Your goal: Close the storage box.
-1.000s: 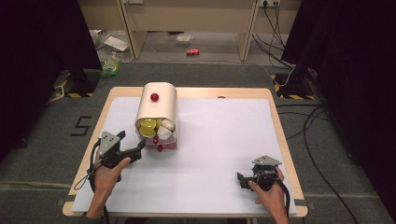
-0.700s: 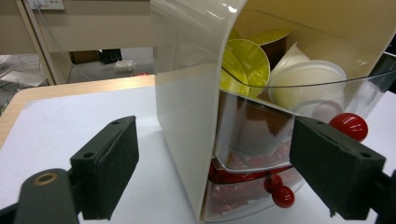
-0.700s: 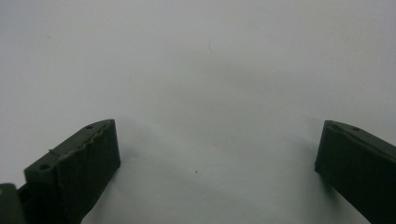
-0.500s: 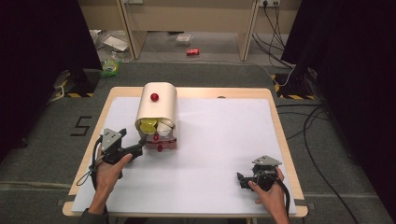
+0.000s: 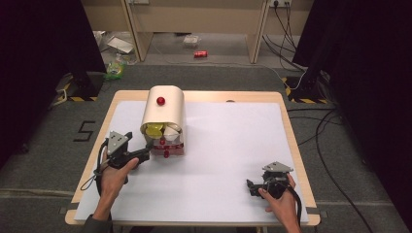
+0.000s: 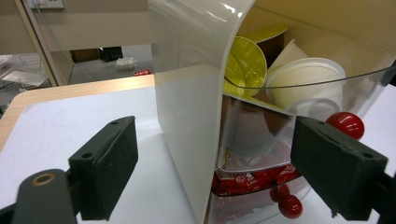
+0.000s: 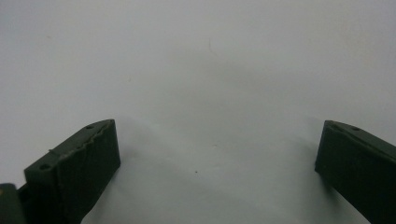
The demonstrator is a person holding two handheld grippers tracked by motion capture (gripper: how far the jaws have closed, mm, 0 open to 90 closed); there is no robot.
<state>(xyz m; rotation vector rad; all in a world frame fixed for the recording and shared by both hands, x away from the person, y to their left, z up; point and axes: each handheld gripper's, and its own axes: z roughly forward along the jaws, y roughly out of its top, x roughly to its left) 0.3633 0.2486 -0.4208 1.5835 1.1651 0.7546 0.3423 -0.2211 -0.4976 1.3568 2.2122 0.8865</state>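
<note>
A cream box with a rounded top (image 5: 163, 110) stands at the table's back left, a red knob (image 5: 160, 101) on its top. Through its clear front I see yellow capsules (image 6: 247, 60), a white cup (image 6: 303, 81) and red packets (image 6: 243, 179) in a lower drawer with small red knobs (image 6: 289, 205). My left gripper (image 5: 145, 154) is open at the box's front left corner. In the left gripper view that corner wall (image 6: 187, 116) stands between its wide-apart jaws (image 6: 219, 172). My right gripper (image 5: 251, 187) rests open near the front right, over bare white sheet (image 7: 215, 172).
A white sheet (image 5: 228, 145) covers the wooden table, whose edge (image 5: 291, 141) shows at the right. On the floor behind lie a red can (image 5: 200, 54), litter (image 5: 116, 68) and cables (image 5: 316, 121). Wooden furniture stands at the back.
My left gripper has edged a little forward towards the box's front corner. The right gripper has not moved.
</note>
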